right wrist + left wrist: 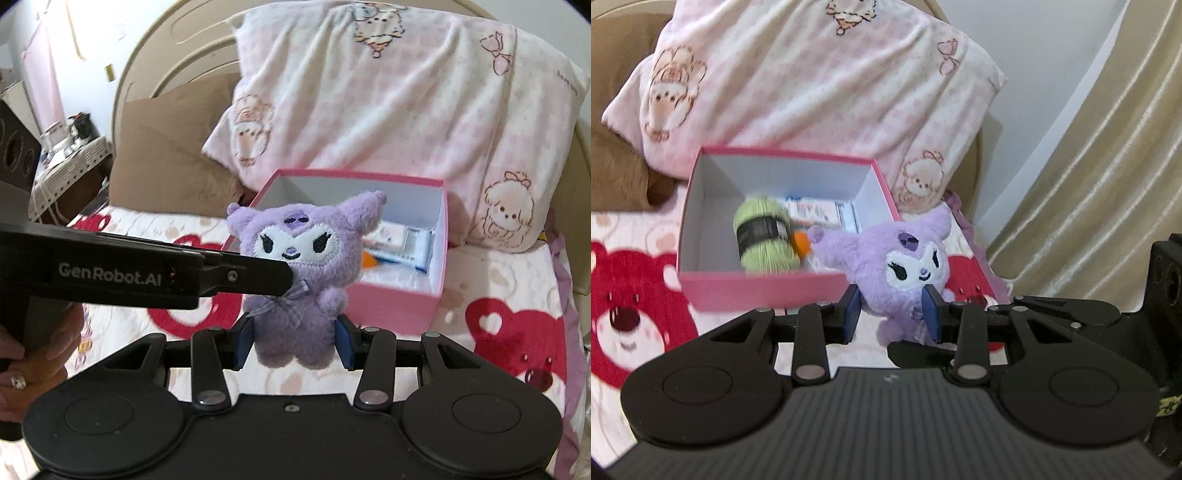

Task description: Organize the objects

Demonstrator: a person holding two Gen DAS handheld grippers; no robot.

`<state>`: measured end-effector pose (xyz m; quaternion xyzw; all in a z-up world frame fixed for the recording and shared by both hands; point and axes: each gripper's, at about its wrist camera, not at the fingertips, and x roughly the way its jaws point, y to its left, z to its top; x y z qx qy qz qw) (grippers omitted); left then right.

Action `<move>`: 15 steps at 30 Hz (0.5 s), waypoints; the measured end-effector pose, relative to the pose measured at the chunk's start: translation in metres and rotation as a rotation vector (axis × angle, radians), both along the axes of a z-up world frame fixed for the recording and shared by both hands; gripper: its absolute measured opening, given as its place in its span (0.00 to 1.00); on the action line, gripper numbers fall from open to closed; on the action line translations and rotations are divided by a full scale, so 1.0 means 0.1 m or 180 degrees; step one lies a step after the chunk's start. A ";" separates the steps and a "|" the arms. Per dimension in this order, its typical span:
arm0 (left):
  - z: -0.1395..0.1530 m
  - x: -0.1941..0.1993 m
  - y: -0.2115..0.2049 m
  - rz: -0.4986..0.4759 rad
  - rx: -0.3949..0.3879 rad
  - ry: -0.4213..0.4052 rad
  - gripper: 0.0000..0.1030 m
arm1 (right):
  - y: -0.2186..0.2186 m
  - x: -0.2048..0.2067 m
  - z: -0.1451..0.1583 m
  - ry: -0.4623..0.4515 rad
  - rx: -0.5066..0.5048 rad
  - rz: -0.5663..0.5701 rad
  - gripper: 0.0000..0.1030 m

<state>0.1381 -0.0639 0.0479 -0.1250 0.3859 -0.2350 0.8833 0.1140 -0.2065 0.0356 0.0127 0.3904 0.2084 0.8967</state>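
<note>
A purple plush doll (905, 269) (295, 269) is held above the bed in front of a pink box (768, 288) (399, 306). My left gripper (892, 314) is closed on the doll's body, its blue pads (851, 314) pressing both sides. My right gripper (295, 343) also has its pads against the doll's lower body. The left gripper reaches in from the left in the right wrist view (255, 275). The box holds green yarn (762, 236), a small orange thing (799, 242) and white packets (820, 212).
A pink pillow (812, 74) (388, 92) leans behind the box. A bedspread with red bears (624, 314) (517, 332) covers the bed. A brown cushion (166, 155) lies at the left, a beige curtain (1089, 166) at the right.
</note>
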 end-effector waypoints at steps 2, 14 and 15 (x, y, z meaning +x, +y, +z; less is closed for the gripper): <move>0.02 0.24 -0.07 -0.0010 0.0108 0.0044 0.34 | -0.03 0.22 0.01 0.0079 -0.0014 -0.0048 0.49; -0.67 1.55 -0.20 0.0309 -0.0050 0.0754 0.33 | -0.20 1.62 -0.59 0.0848 -0.0083 -0.0219 0.49; -0.75 1.64 -0.21 0.0352 -0.0077 0.0812 0.33 | -0.19 1.69 -0.65 0.0878 -0.0129 -0.0234 0.49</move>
